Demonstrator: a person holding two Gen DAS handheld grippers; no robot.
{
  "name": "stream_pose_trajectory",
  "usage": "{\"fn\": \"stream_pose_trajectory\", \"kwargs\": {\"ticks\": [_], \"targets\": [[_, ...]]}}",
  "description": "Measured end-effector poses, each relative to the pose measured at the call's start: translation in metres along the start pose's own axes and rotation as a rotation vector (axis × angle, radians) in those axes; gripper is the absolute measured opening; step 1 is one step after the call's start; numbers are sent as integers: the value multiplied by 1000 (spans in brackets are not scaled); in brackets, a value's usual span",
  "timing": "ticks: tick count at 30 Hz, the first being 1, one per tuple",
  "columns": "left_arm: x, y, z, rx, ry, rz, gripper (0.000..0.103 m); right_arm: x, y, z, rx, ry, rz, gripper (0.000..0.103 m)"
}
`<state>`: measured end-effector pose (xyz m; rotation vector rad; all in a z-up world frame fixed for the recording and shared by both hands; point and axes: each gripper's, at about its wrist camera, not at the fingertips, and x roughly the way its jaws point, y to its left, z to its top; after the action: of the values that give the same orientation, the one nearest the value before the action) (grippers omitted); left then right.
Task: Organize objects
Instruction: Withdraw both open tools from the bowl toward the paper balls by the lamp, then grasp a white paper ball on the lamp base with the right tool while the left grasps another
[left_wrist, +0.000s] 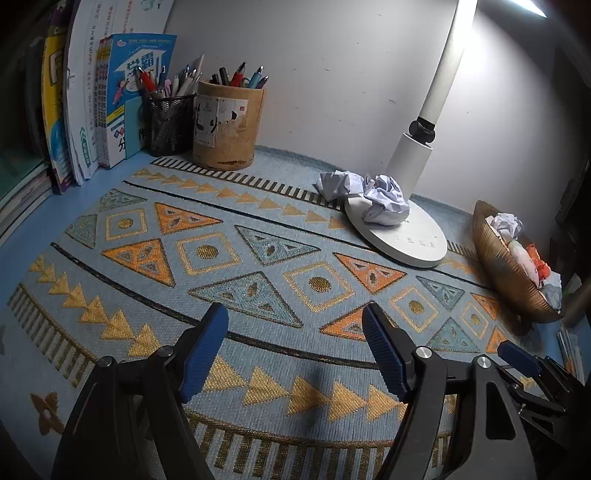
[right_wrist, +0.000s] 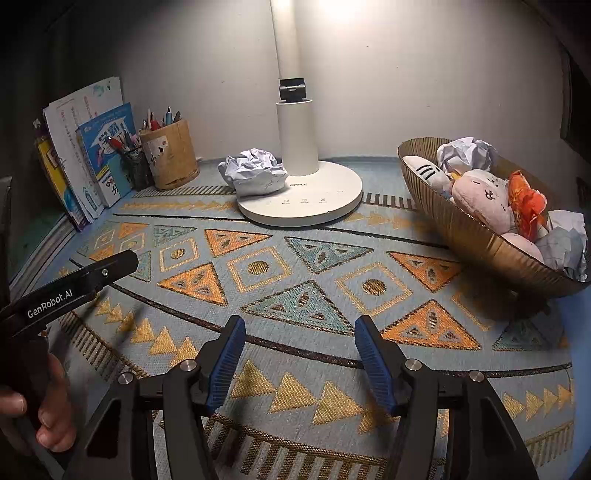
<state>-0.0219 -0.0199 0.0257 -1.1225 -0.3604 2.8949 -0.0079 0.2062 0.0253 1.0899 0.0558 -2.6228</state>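
Observation:
Crumpled white paper balls (left_wrist: 384, 199) lie on and beside the white lamp base (left_wrist: 406, 240) at the back; in the right wrist view they show as a paper clump (right_wrist: 255, 173) left of the lamp base (right_wrist: 306, 206). A ribbed brown basket (left_wrist: 506, 266) at the right holds paper balls, plush toys and an orange item; it also shows in the right wrist view (right_wrist: 465, 229). My left gripper (left_wrist: 295, 317) is open and empty above the patterned mat. My right gripper (right_wrist: 300, 328) is open and empty above the mat.
A cork pen holder (left_wrist: 229, 129) and a black mesh pen cup (left_wrist: 170, 122) stand at the back left beside upright books (left_wrist: 122, 99). A patterned blue mat (left_wrist: 258, 280) covers the desk. The left gripper's body (right_wrist: 70, 288) shows at the left in the right wrist view.

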Motion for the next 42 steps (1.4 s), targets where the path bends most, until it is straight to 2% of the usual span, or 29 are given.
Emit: {"fn": "stream_pose_trajectory", "kwargs": {"ticks": [22,25,29,31,33,34,35,36,38,42], "targets": [[4,1,1,3,29,-19,73,4,-8,2,46,21,4,60],[13,3,10,15,93,-64,73,9,-10,8,63,54,35,60],[19,9,43,43,81,-59,73,15,-8,36,83,65,105,60],[36,11,66,45,113,-88,73,17,-3,58,76,35,129,60],[56,12,86,18,141,-142,73,23,5,80,51,-1,130,66],[68,11,95,19,153,-154,73,28,10,90,38,-16,124,72],[80,9,102,26,155,-143,73,34,14,98,17,-31,117,85],[91,7,109,44,148,-136,73,41,19,105,-4,-48,93,89],[113,1,118,82,140,-120,73,59,26,115,-42,-37,47,89],[145,-6,125,88,185,-231,73,83,33,129,-72,-25,65,89]]}}
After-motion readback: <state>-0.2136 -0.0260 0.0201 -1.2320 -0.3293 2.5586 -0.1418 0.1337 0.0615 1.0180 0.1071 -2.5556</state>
